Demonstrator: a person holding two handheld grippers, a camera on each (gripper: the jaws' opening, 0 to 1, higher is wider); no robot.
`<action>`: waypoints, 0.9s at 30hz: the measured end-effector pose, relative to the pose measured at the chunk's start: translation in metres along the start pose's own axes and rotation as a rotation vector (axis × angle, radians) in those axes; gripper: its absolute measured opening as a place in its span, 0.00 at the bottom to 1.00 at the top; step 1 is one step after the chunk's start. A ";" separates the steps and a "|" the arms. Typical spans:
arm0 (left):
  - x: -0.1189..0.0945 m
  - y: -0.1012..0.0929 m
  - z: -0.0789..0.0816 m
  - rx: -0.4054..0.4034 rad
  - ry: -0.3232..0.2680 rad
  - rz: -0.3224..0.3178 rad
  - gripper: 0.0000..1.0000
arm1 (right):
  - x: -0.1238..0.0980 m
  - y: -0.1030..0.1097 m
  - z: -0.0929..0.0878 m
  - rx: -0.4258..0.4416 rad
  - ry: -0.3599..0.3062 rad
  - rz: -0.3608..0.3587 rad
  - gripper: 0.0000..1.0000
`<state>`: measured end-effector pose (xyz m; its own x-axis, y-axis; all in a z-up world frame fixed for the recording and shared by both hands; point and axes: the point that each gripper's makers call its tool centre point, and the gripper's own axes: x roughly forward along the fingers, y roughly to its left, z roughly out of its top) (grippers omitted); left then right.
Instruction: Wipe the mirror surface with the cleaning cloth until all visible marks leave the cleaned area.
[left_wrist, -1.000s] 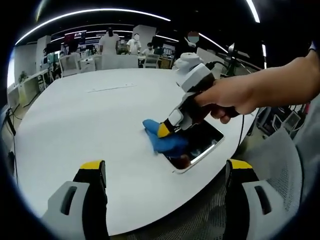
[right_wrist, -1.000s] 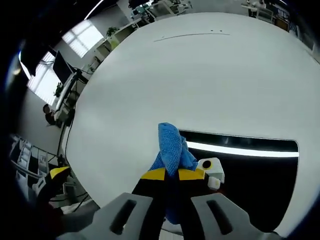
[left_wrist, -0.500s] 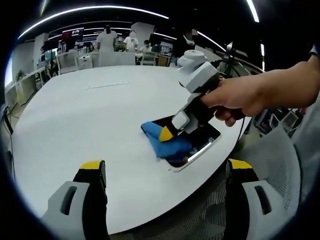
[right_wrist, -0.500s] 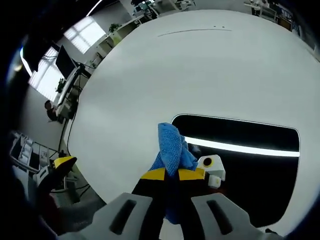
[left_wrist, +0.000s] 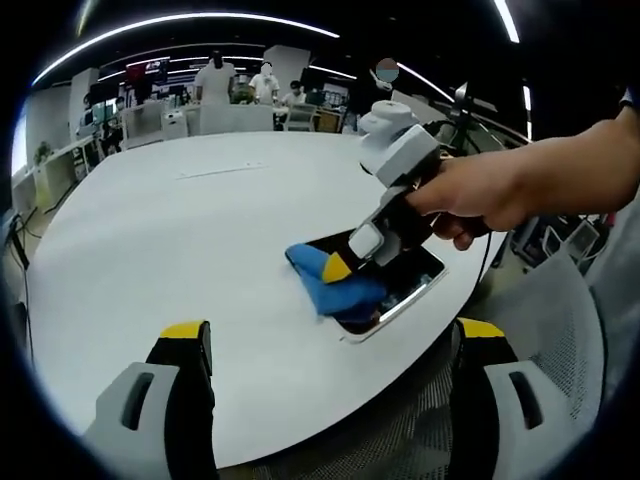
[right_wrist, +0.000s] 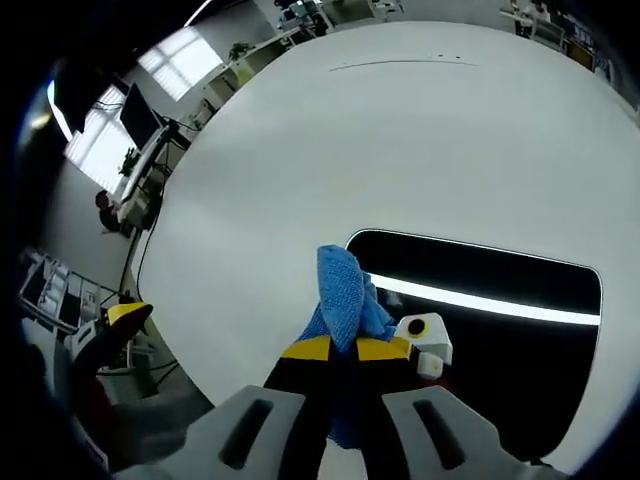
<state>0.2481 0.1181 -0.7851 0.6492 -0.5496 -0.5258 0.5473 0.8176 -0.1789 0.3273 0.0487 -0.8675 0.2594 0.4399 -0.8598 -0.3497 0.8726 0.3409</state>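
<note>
The right claw (right_wrist: 340, 350) pinches a nubby blue cleaning cloth (right_wrist: 343, 295) onto the dark rounded-rectangle mirror (right_wrist: 500, 330), lying lengthwise along the white bench's (right_wrist: 400, 150) near edge. Left claw (left_wrist: 325, 345) gapes.

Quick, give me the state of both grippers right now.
Left gripper: open, holding nothing, hanging over the white table's near edge.
Right gripper: shut on the blue cloth, at the mirror's end.

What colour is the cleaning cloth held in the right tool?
Blue. The cleaning cloth shows best in the right gripper view, pinched in the right tool.
</note>
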 end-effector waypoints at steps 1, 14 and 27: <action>0.000 0.000 0.000 0.000 -0.001 -0.001 0.99 | 0.000 0.000 0.000 -0.003 0.000 0.000 0.01; -0.001 0.000 0.001 0.000 -0.012 0.001 0.99 | -0.012 -0.018 -0.007 0.006 0.001 -0.014 0.01; -0.002 0.002 0.003 -0.004 -0.017 0.011 0.99 | -0.024 -0.046 -0.010 0.030 -0.019 -0.040 0.01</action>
<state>0.2494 0.1199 -0.7819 0.6638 -0.5437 -0.5135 0.5383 0.8240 -0.1766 0.3283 -0.0043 -0.8663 0.2900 0.4083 -0.8656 -0.3119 0.8954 0.3178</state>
